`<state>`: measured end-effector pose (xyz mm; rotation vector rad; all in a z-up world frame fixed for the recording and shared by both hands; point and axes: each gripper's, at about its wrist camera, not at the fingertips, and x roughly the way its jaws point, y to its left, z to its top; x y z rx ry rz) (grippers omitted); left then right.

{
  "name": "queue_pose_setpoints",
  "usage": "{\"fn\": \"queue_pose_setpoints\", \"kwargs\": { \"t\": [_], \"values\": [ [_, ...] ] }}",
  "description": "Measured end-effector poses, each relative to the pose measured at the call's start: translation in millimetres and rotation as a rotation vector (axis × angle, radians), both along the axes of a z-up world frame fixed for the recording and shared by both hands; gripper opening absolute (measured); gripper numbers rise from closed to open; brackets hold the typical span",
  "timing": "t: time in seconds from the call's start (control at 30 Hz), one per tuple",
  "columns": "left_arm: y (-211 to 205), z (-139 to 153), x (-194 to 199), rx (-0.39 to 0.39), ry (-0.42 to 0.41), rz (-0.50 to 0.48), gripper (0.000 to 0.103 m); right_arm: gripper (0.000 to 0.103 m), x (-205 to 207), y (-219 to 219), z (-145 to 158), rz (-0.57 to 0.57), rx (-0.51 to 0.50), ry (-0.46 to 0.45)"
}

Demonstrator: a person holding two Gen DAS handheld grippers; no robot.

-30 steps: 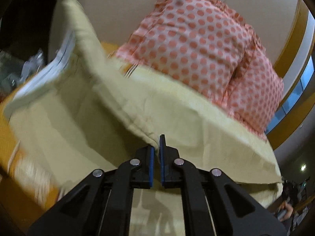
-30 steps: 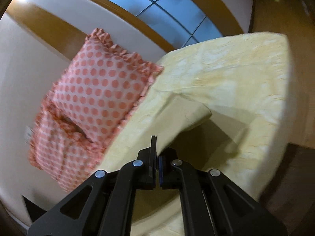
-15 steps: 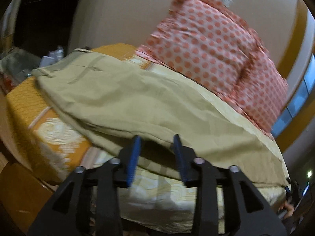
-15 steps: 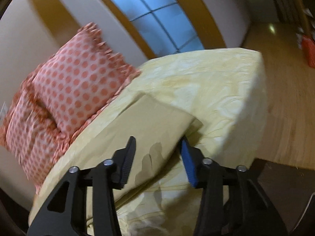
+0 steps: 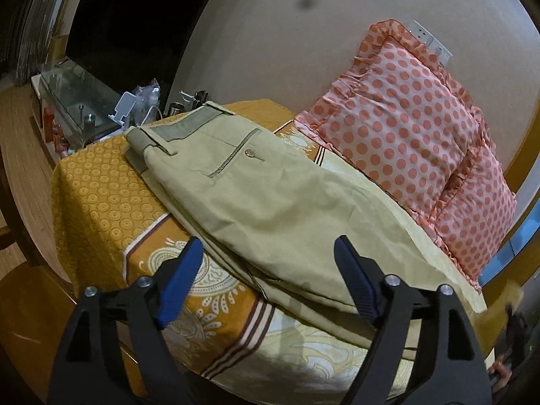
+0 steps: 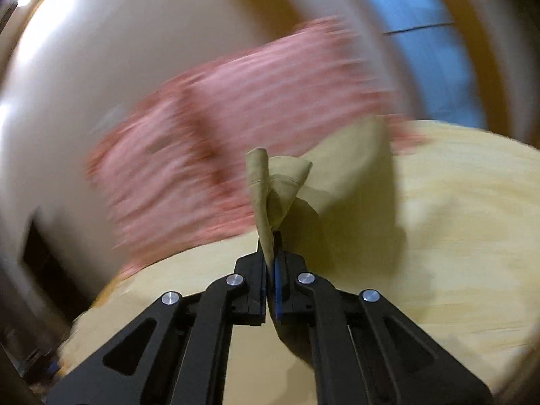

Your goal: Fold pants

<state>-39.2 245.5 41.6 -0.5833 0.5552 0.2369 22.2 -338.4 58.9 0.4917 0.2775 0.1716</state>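
Khaki pants (image 5: 256,199) lie folded lengthwise on the bed, waistband at the far left, back pocket up. My left gripper (image 5: 270,270) is open and empty, jaws wide apart just above the near edge of the pants. In the blurred right wrist view my right gripper (image 6: 270,256) is shut on a bunched end of the pants (image 6: 273,189) and holds it up above the pale yellow bedspread (image 6: 455,219).
Two pink polka-dot pillows (image 5: 405,128) lean on the wall behind the pants. The bed cover (image 5: 108,202) is orange at the left end. A glass-topped side table (image 5: 77,98) with small items stands beyond the left end. Wooden floor lies at the left.
My left gripper let go of the pants, opened wide and drew back. My right gripper opened half a second ago and has since shut on the pants' end and lifted it, moving fast.
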Motion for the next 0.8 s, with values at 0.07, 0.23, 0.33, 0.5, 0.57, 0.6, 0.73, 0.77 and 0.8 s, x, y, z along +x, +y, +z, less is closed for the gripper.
{"fn": "queue_pose_setpoints", "kwargs": {
  "t": [0.07,0.23,0.33,0.5,0.57,0.6,0.73,0.77,0.8],
  "values": [
    [4.3,-3.1,-0.7,-0.018,0.003,0.011,0.083,0.004,16.4,75.9,7.2,0.222,-0.036,0.006],
    [18.6,-11.6,-2.2,-0.091,0.012,0.051,0.089,0.010,35.9,234.7,-34.6,0.656,-0.240,0.262],
    [29.2,-15.6,0.0,-0.120,0.020,0.081,0.089,0.066,25.4,259.3,-49.2,0.708,-0.280,0.303],
    [45.7,-19.5,15.1,-0.149,0.043,0.115,0.089,0.083,10.8,230.7,-33.3,0.660,-0.191,0.212],
    [51.8,-19.2,22.9,-0.160,0.052,0.128,0.088,0.083,9.2,217.7,-29.5,0.631,-0.167,0.202],
    [56.4,-19.1,28.5,-0.164,0.059,0.143,0.087,0.083,10.8,217.0,-27.3,0.624,-0.161,0.201],
    [71.2,-19.2,41.5,-0.186,0.085,0.192,0.073,0.084,7.4,204.2,-31.7,0.611,-0.131,0.195],
    [75.5,-20.0,43.5,-0.190,0.092,0.208,0.065,0.084,6.7,202.0,-32.5,0.610,-0.125,0.194],
    [80.7,-22.7,47.1,-0.205,0.108,0.216,0.037,0.084,5.7,197.6,-33.4,0.606,-0.116,0.193]
  ]
}}
